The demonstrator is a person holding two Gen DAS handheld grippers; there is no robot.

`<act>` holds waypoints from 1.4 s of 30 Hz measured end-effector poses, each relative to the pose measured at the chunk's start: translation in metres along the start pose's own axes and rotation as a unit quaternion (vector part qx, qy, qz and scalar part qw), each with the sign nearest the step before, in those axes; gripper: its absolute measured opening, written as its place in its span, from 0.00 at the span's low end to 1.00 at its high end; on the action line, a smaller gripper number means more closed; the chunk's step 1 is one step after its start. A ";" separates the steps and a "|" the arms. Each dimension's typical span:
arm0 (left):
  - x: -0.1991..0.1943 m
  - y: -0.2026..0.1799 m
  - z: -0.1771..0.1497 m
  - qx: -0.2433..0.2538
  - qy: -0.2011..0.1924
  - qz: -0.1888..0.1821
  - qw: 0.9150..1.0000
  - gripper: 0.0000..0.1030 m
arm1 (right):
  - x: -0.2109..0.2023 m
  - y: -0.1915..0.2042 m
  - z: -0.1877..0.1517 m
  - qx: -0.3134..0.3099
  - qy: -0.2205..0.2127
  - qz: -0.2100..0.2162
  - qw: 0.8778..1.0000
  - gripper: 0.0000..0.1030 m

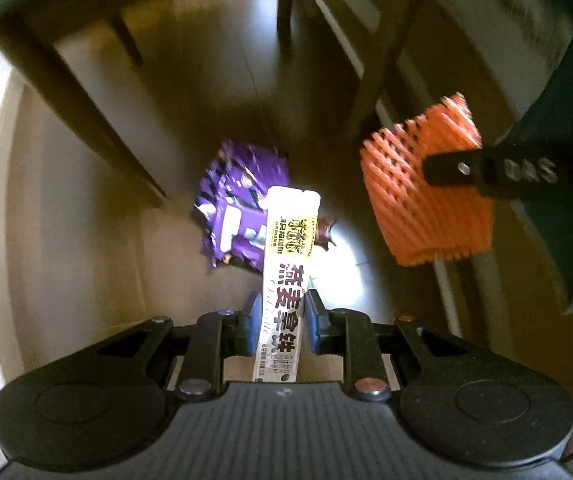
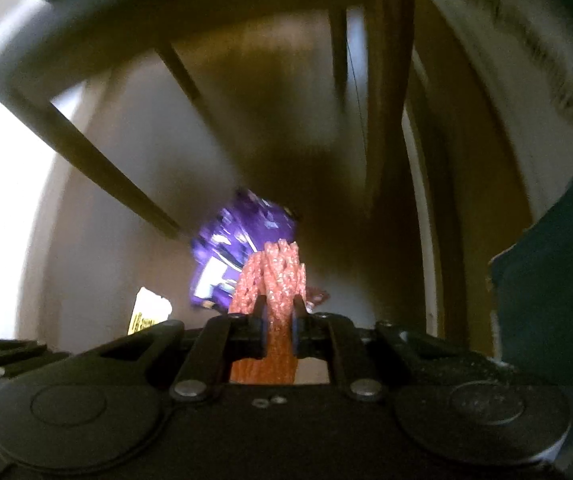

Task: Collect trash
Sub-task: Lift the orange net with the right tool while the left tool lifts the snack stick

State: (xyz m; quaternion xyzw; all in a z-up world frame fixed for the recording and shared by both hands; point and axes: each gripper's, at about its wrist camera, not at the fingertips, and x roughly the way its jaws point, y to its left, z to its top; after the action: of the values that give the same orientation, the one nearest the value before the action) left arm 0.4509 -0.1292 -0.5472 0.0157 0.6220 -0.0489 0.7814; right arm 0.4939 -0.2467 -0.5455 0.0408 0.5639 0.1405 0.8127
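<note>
My left gripper (image 1: 282,316) is shut on a long white sachet (image 1: 286,272) with black Chinese print and a yellow band, held upright above the floor. My right gripper (image 2: 278,316) is shut on an orange foam net sleeve (image 2: 274,276); the sleeve also shows in the left wrist view (image 1: 426,188) with a black finger (image 1: 490,174) across it. A crumpled purple wrapper (image 1: 234,204) lies on the floor below both grippers and also shows in the right wrist view (image 2: 238,248). A small dark red scrap (image 1: 324,232) lies beside it.
Dark wooden chair legs (image 1: 86,100) and rungs stand over the wooden floor (image 1: 86,260) to the left and behind. A dark green fabric (image 2: 546,292) hangs at the right. The sachet's tip (image 2: 148,312) shows at the lower left of the right wrist view.
</note>
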 end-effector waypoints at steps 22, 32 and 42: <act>-0.374 0.026 0.109 0.004 -0.155 -0.052 0.987 0.21 | -0.373 0.087 0.119 -0.079 -0.151 0.033 0.985 0.09; -0.469 0.042 0.175 0.005 -0.250 -0.042 0.967 0.21 | -0.434 0.112 0.179 -0.110 -0.224 0.021 0.968 0.09; -0.474 0.062 0.272 -0.013 -0.262 -0.049 0.964 0.21 | -0.414 0.123 0.259 -0.097 -0.245 0.006 0.965 0.09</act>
State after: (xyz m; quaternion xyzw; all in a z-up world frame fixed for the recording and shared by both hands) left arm 0.6159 -0.0643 -0.0266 -0.0381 0.3958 -0.0816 0.9139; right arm 0.5777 -0.2188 -0.0497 -0.0017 0.3307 0.1855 0.9253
